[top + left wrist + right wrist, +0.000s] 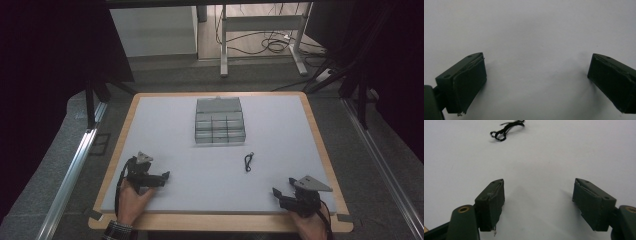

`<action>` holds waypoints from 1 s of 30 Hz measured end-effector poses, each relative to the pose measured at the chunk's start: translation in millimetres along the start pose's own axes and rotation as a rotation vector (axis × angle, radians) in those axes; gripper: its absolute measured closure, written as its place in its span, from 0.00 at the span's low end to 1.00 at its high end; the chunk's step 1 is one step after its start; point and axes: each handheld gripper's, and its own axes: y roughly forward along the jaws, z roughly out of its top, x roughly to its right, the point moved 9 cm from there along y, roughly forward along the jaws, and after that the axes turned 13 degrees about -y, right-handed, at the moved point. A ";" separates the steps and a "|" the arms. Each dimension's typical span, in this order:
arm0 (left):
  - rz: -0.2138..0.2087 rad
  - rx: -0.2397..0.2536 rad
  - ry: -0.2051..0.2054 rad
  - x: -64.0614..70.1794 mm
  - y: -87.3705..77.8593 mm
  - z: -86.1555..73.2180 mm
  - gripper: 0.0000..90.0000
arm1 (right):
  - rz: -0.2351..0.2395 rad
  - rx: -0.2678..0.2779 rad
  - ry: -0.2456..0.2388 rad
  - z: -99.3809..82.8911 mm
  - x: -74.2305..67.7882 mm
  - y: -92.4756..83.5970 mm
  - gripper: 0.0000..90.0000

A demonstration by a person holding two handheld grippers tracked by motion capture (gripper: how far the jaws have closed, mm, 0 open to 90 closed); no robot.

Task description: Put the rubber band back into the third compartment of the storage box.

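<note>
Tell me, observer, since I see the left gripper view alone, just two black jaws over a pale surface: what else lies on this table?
Observer: A small black cord lies loose on the grey mat, nearer the right gripper than the left gripper.
Operator: Is anything between the right gripper's jaws?
Observer: No. In the right gripper view its jaws stand apart over bare mat, with the cord lying ahead of them, untouched.
Operator: Is there a container anywhere?
Observer: Yes, a clear compartment box sits towards the far side of the mat, its lid open and leaning back, beyond the cord.
</note>
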 end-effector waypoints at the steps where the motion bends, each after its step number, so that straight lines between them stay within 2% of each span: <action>1: -0.001 0.000 -0.001 0.0 0.0 0.0 0.02 | -0.005 0.010 -0.012 -0.5 -1.1 1.1 0.24; 3: -0.001 0.004 -0.005 0.3 0.3 0.2 0.02 | -0.026 0.018 -0.026 -0.3 -2.8 3.7 0.22; 30: -0.002 0.004 -0.006 0.3 0.3 0.3 0.02 | -0.019 0.013 -0.027 0.2 -4.6 4.7 0.17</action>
